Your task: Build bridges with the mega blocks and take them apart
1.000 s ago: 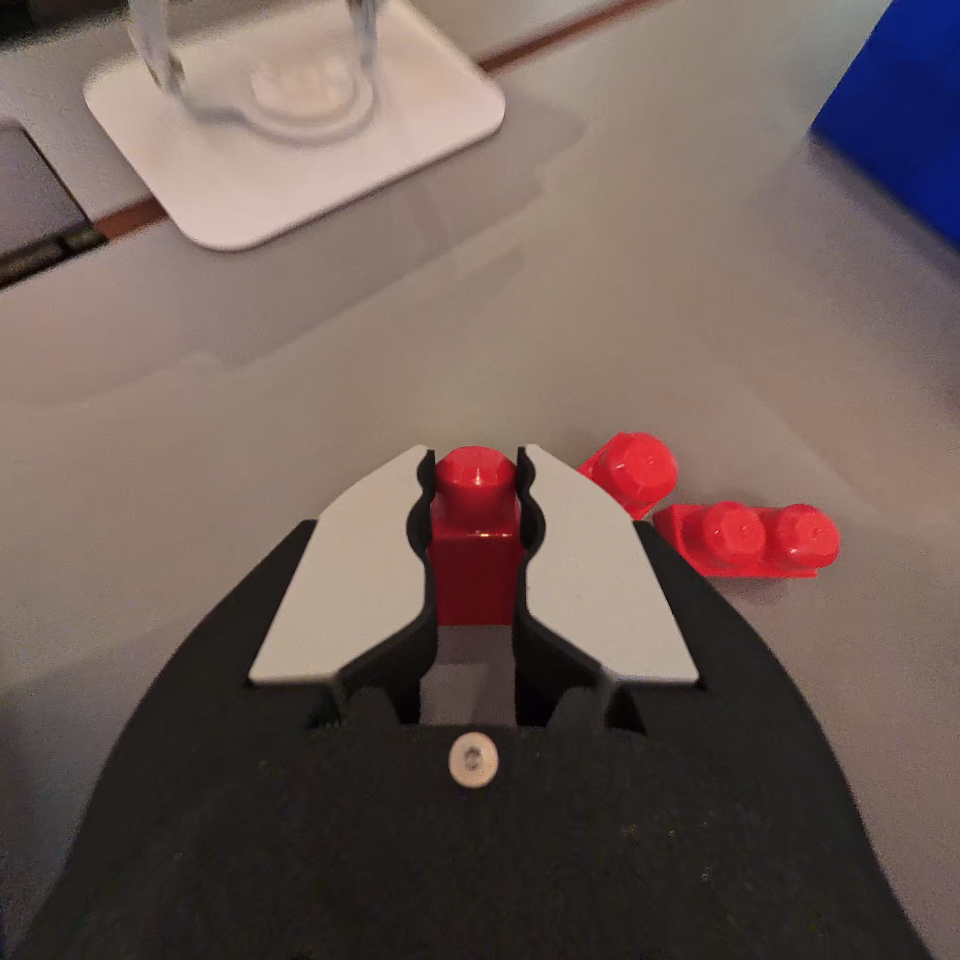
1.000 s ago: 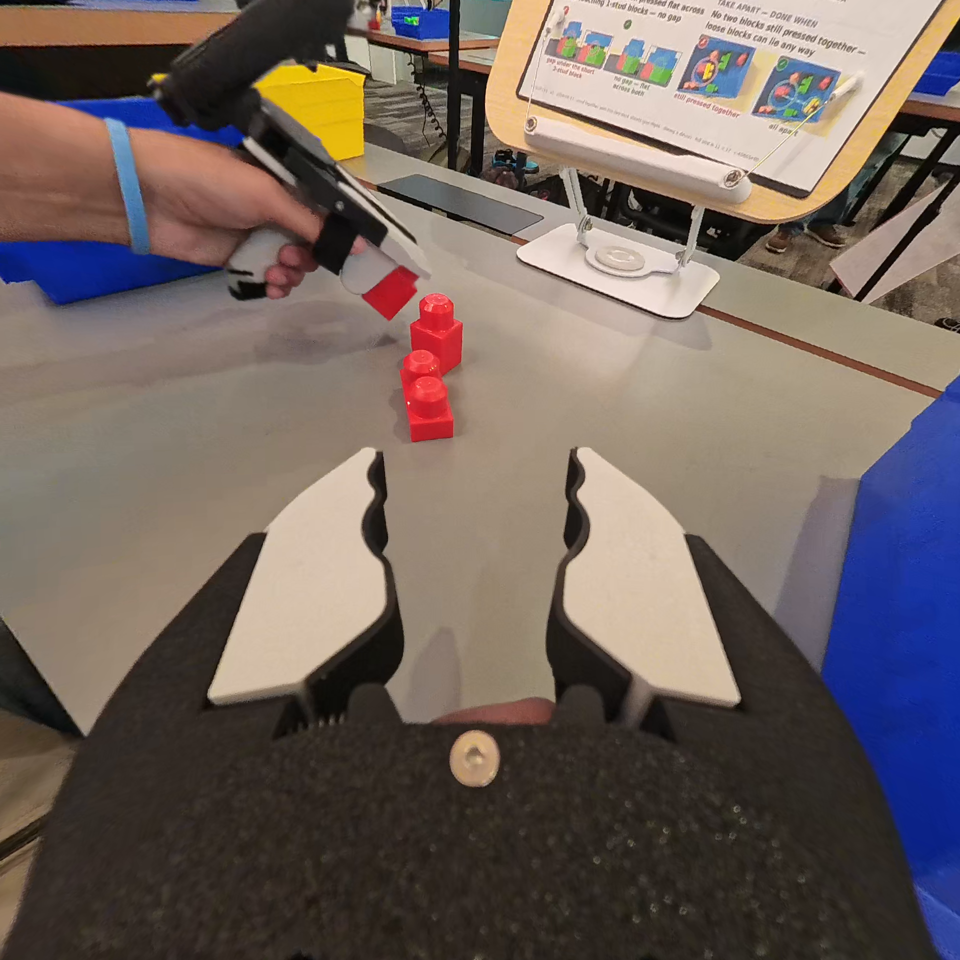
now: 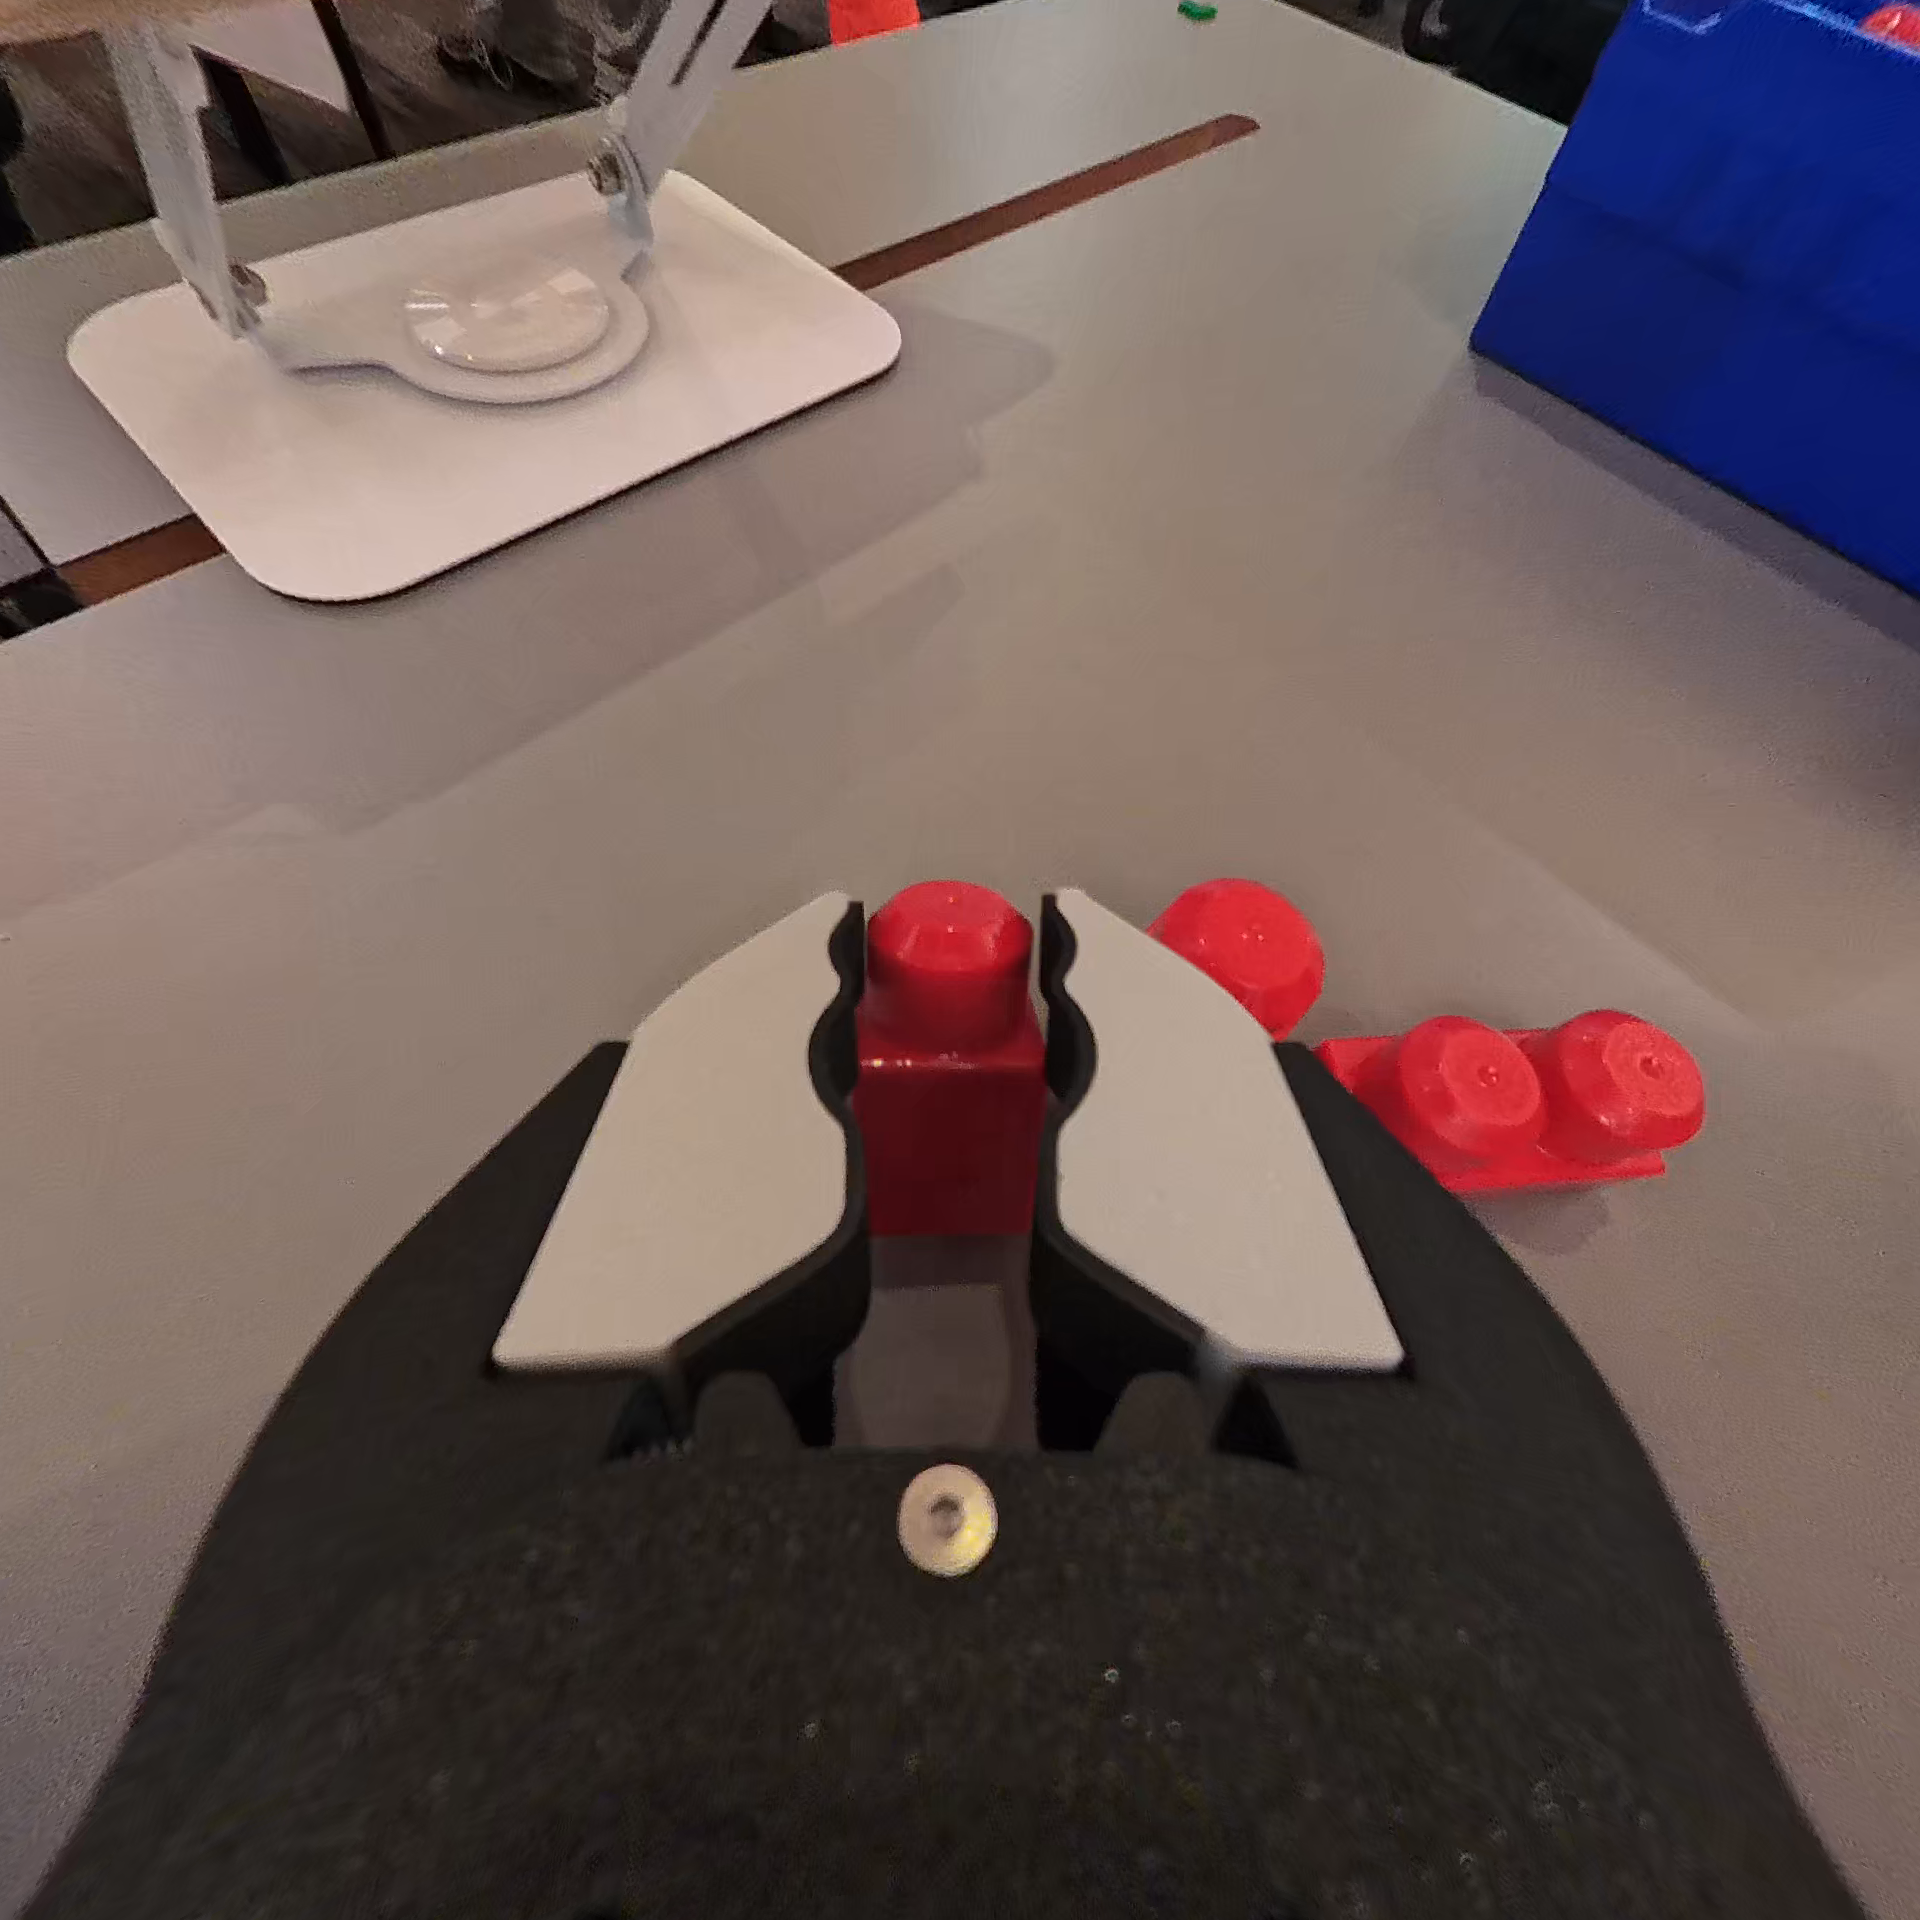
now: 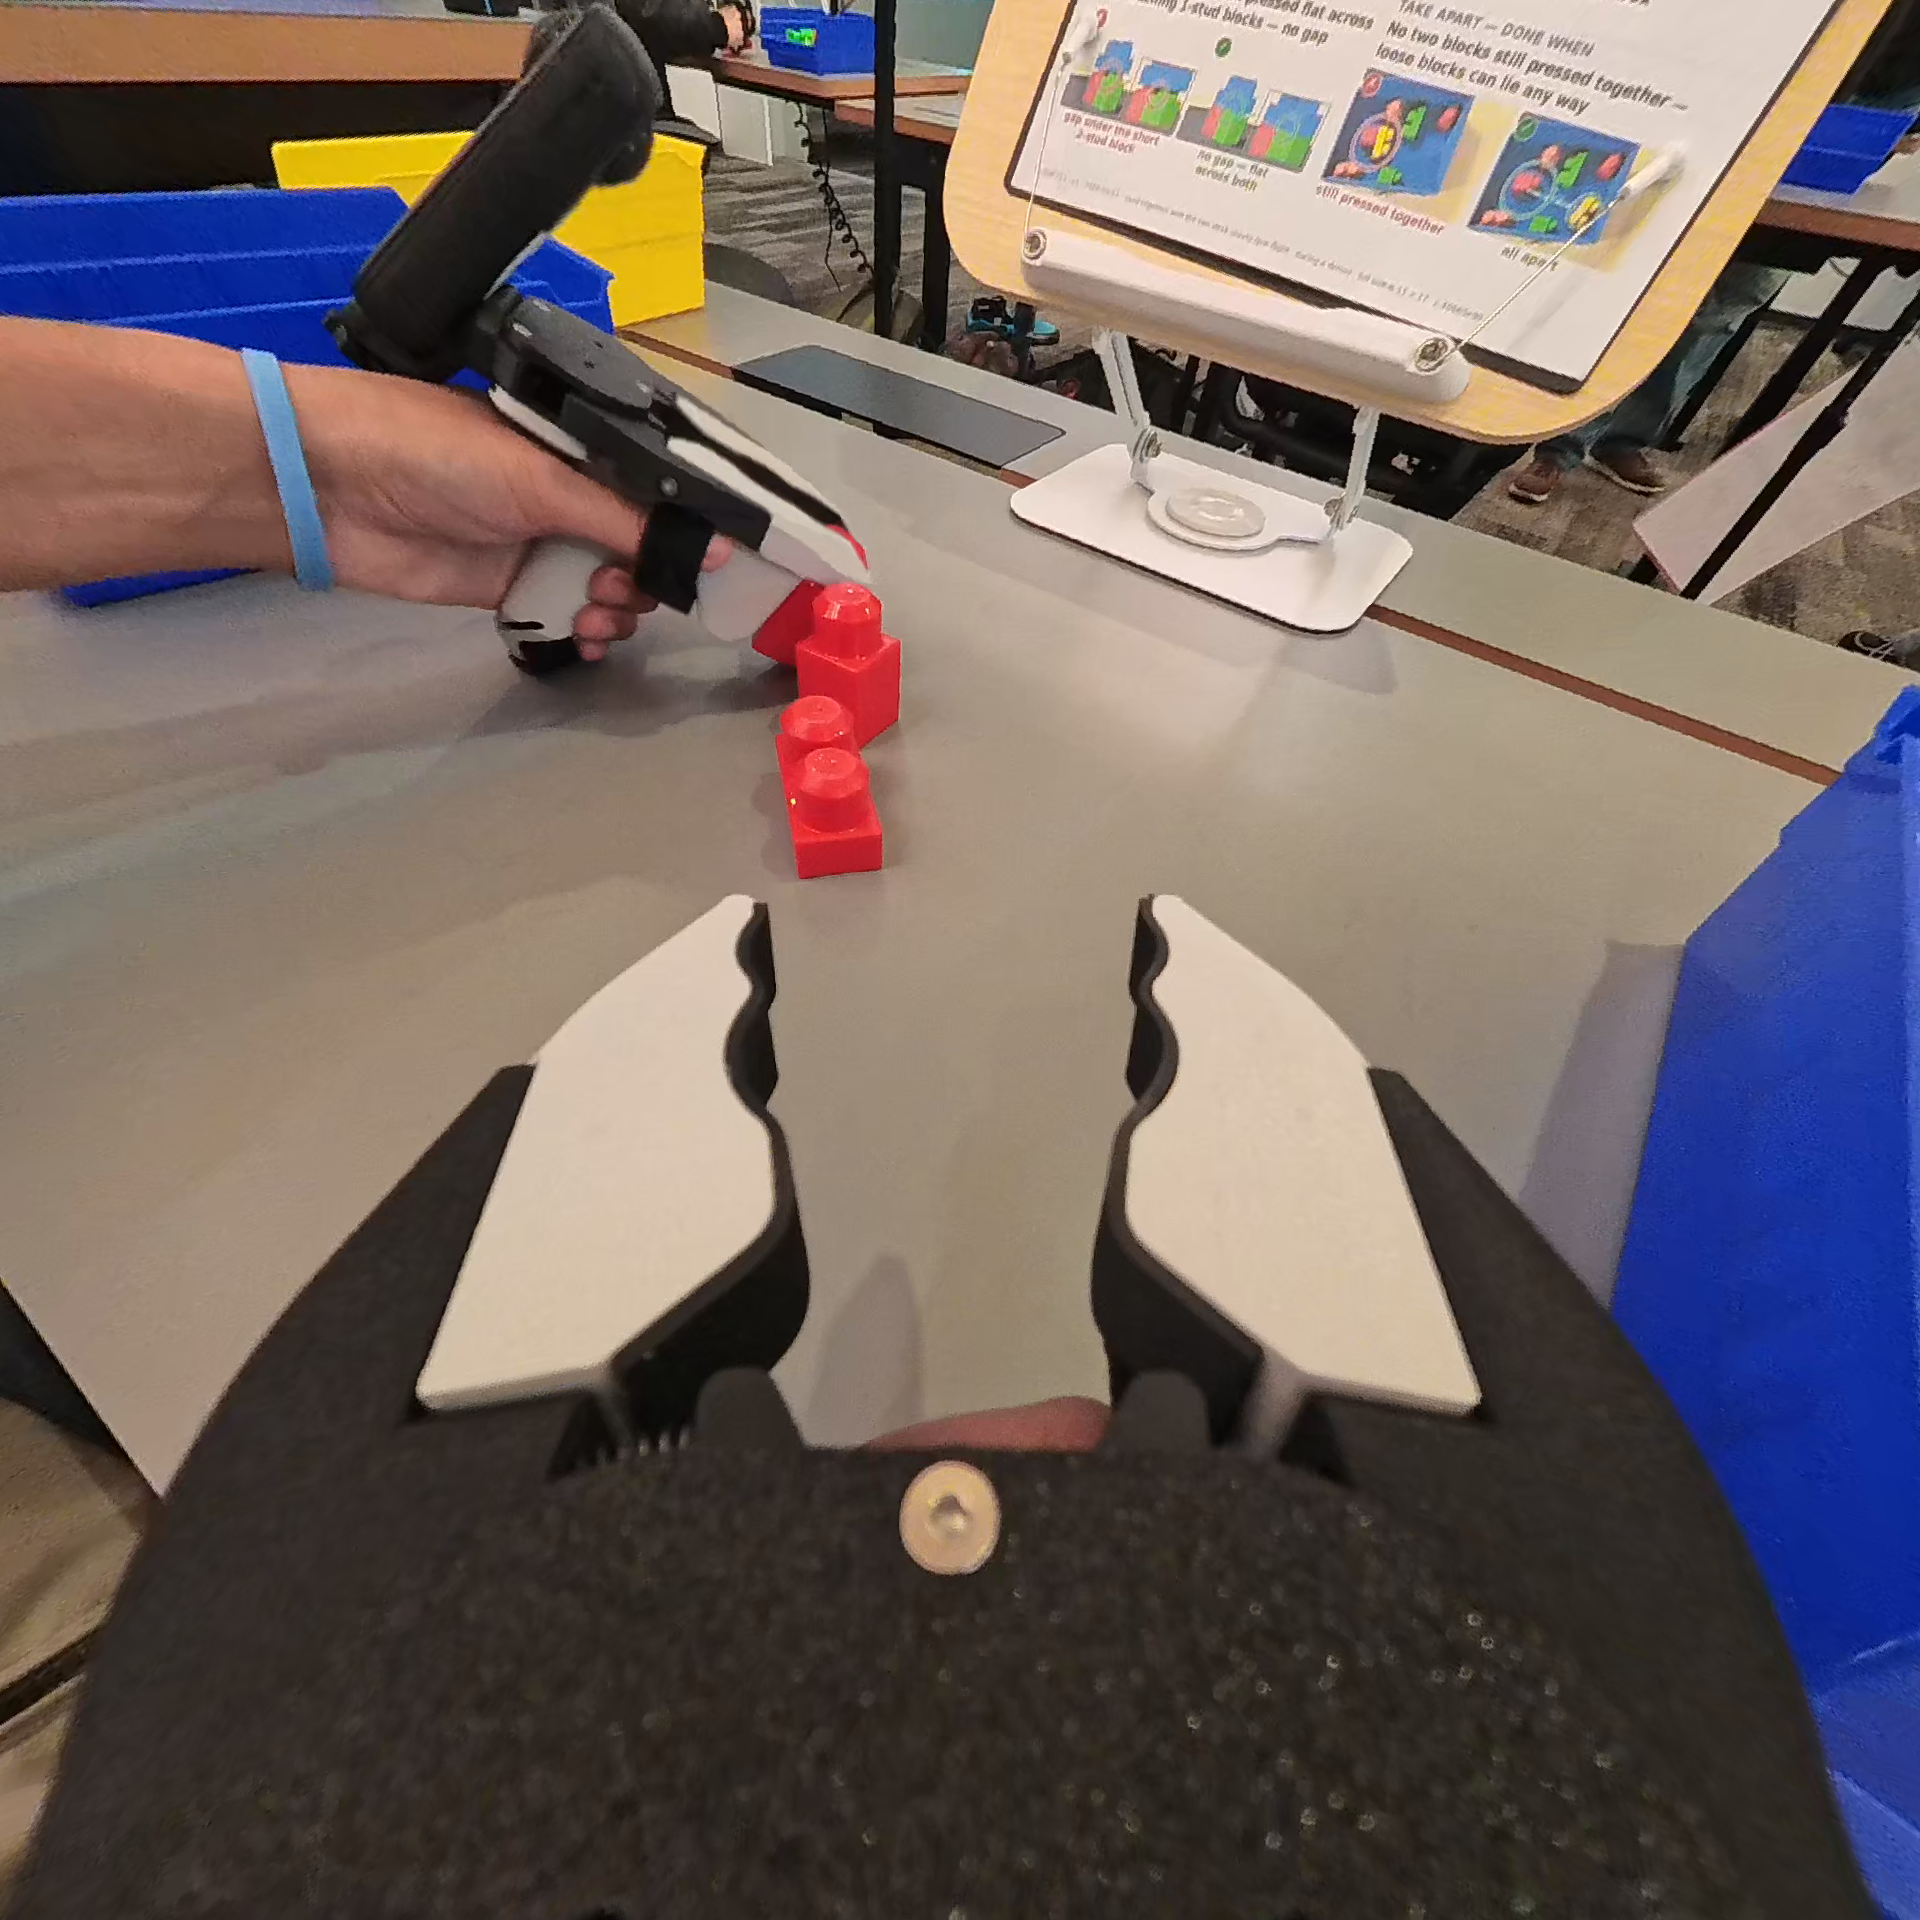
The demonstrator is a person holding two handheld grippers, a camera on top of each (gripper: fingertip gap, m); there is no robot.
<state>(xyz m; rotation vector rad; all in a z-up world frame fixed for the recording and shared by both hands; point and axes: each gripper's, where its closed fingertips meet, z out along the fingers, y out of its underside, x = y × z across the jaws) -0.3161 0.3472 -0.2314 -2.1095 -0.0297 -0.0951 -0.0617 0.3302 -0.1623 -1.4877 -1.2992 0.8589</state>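
Observation:
My left gripper (image 3: 948, 914) is shut on a red one-stud block (image 3: 948, 1122), stud pointing forward. A second red one-stud block (image 3: 1236, 961) and a red flat two-stud block (image 3: 1507, 1101) lie just right of it on the grey table (image 3: 935, 675). In the right wrist view the left gripper (image 4: 821, 582) holds its block (image 4: 779, 629) low at the table, right beside the upright one-stud block (image 4: 847, 665). The two-stud block (image 4: 826, 790) lies in front. My right gripper (image 4: 951, 914) is open and empty, well back from the blocks.
A blue bin (image 4: 1787, 1247) stands close on the right and shows in the left wrist view (image 3: 1745, 260). A white stand base (image 4: 1216, 530) carrying an instruction board (image 4: 1403, 156) is at the back. Blue (image 4: 208, 260) and yellow (image 4: 644, 229) bins sit at the far left. The grippers' ends are close to 25 centimetres from one another.
The left gripper has come down from above the table to table level beside the upright one-stud block, still holding its block. The right gripper stays open in place.

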